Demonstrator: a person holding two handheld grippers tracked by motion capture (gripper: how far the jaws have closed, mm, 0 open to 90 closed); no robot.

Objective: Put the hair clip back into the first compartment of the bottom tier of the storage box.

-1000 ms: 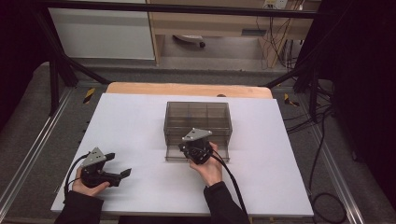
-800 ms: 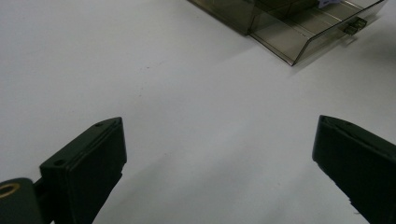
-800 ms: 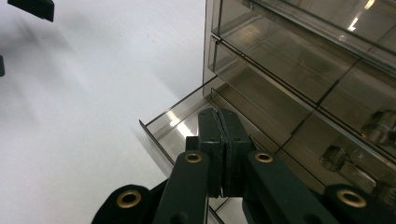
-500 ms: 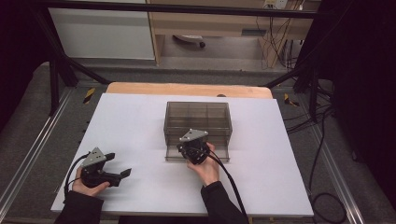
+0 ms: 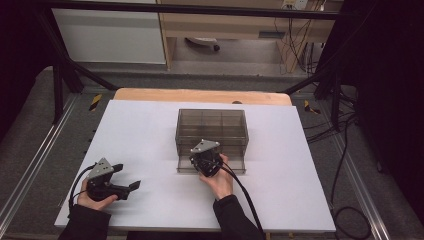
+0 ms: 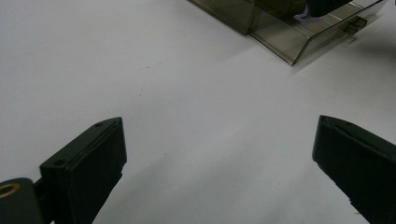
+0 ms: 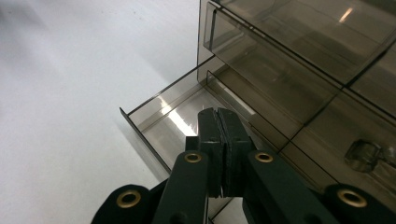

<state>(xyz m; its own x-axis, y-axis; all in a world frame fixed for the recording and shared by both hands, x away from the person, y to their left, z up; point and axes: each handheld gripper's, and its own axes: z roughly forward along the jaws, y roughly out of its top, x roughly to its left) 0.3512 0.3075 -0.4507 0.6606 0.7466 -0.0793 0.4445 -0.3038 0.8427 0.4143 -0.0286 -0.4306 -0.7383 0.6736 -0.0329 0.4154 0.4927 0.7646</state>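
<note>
hovering shut right gripper (image 7: 218,122) over unlabelled drawer (image 7: 187,116).

The white-topped bench (image 5: 150,130) is evenly lit from above while the room around it falls into near black. The high view is soft and slightly grainy. Bright streaks of glare lie on the smoky transparent plastic drawer box (image 7: 299,60). Close black fingers (image 6: 88,168) blur, casting faint soft shadows.
</note>
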